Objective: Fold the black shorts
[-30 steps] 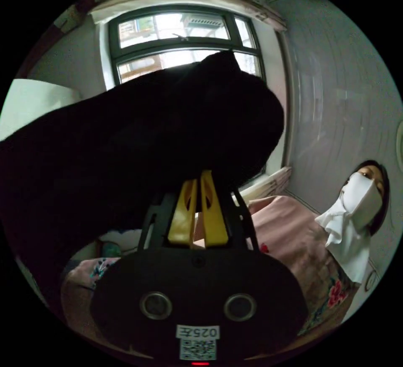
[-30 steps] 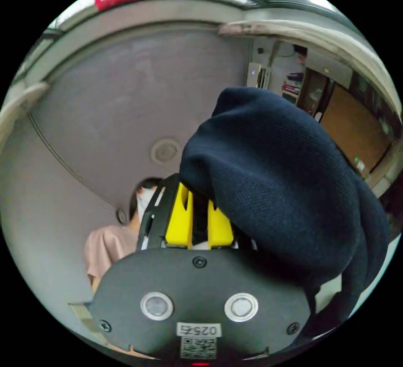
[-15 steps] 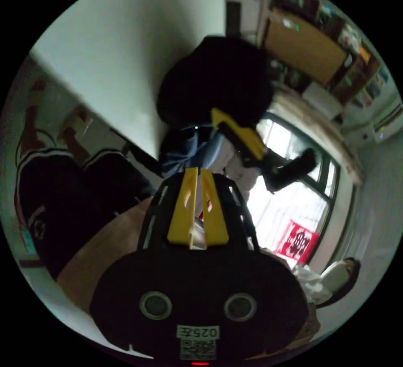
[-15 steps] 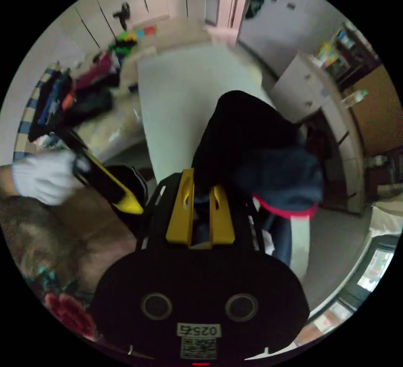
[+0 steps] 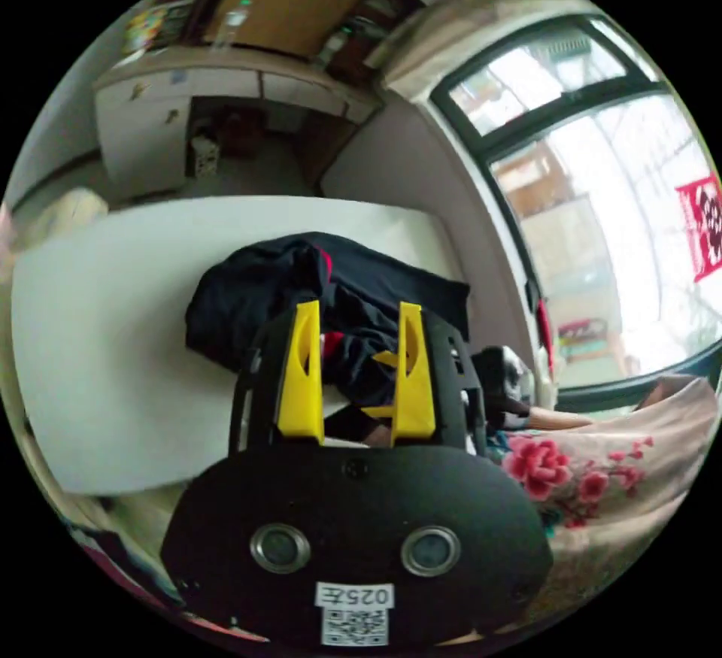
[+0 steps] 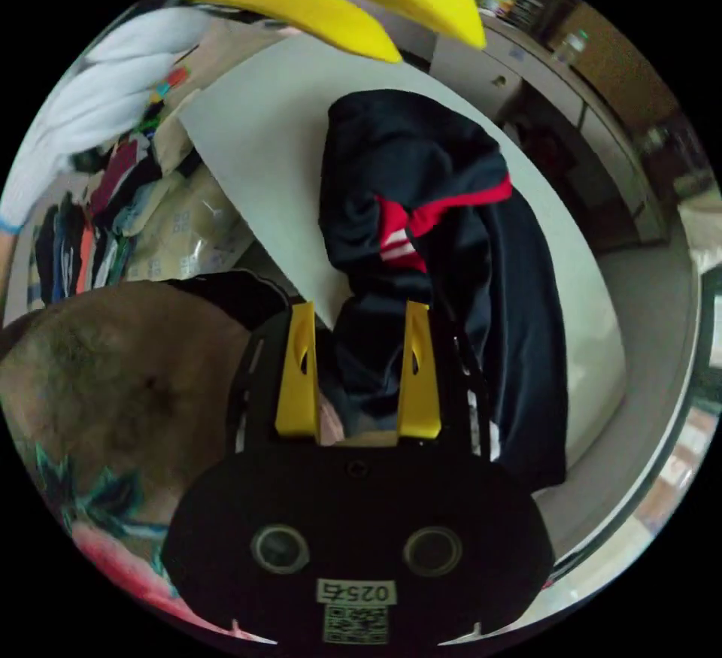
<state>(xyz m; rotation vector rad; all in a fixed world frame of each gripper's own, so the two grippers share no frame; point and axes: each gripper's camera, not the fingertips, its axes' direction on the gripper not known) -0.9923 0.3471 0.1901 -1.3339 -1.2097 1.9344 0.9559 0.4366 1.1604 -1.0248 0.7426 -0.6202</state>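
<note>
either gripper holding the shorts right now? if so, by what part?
Nothing is held. The left gripper and right gripper both have jaws spread open, and the black shorts lie crumpled on the white table.

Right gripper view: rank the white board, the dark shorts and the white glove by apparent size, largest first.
1. white board
2. dark shorts; close to the board
3. white glove; near the lens and blurred, so unsure

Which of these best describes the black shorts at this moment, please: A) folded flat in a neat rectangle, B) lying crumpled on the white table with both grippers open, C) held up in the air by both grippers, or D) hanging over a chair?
B: the black shorts lie bunched on the white table, and the right gripper and left gripper have their jaws apart.
</note>
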